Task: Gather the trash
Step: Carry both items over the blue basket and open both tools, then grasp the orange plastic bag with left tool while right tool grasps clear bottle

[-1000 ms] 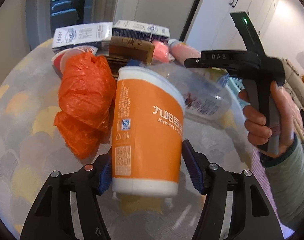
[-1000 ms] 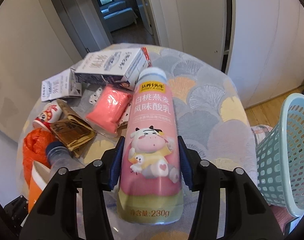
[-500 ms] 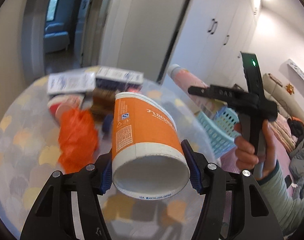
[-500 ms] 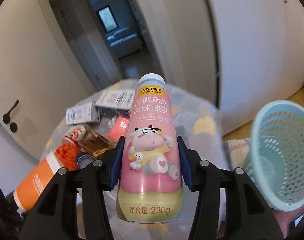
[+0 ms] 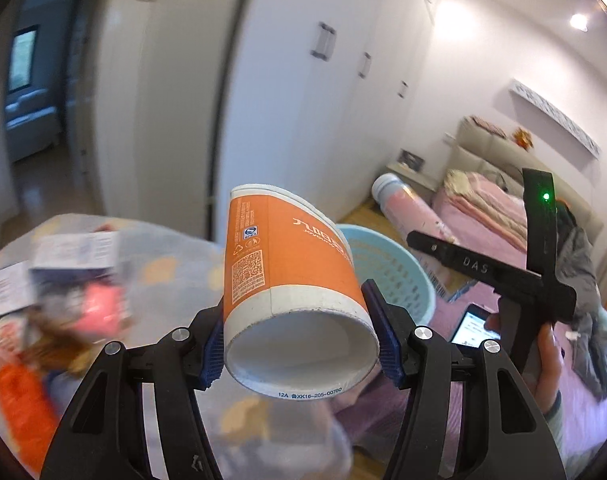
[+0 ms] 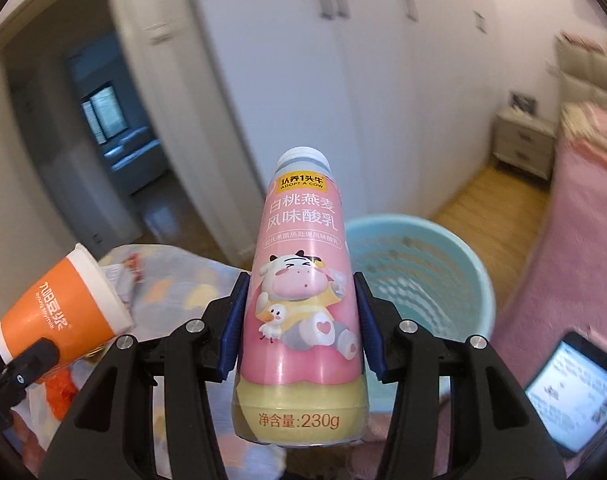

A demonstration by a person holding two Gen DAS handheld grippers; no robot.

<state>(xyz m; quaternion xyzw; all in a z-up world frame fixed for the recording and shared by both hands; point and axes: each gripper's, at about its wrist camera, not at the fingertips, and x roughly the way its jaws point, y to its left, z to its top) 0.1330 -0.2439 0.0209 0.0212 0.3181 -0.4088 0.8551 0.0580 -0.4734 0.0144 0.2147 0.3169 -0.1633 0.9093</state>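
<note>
Left tongs [image 5: 301,354]: I have them pinching the orange paper cup [image 5: 287,272] near its base, blue pads pressed on both sides; the cup lies tilted with its rim pointing away from me, so I see its hollow bottom
Right tongs [image 6: 301,332]: clamped on the pink yoghurt bottle [image 6: 301,280] at its wide lower body, cap pointing away, a grip low enough that the bottle cannot pivot out
Basket [image 6: 419,280]: the pale blue mesh bin stands on the floor just beyond and to the right of the right tongs, mouth up; from the left tongs it sits behind the cup
Worktop [image 6: 191,288]: off to the left of both tongs, with cartons, an orange bag and wrappers on it, blurred
Phone [image 6: 575,392]: lit screen on the pink bedding, to the right of the basket
Stage, as I judge it: both pieces are carried clear of the worktop towards the basket, not yet over its mouth
Next need: bring each load above the opening before letting go, so nothing glances off the rim
</note>
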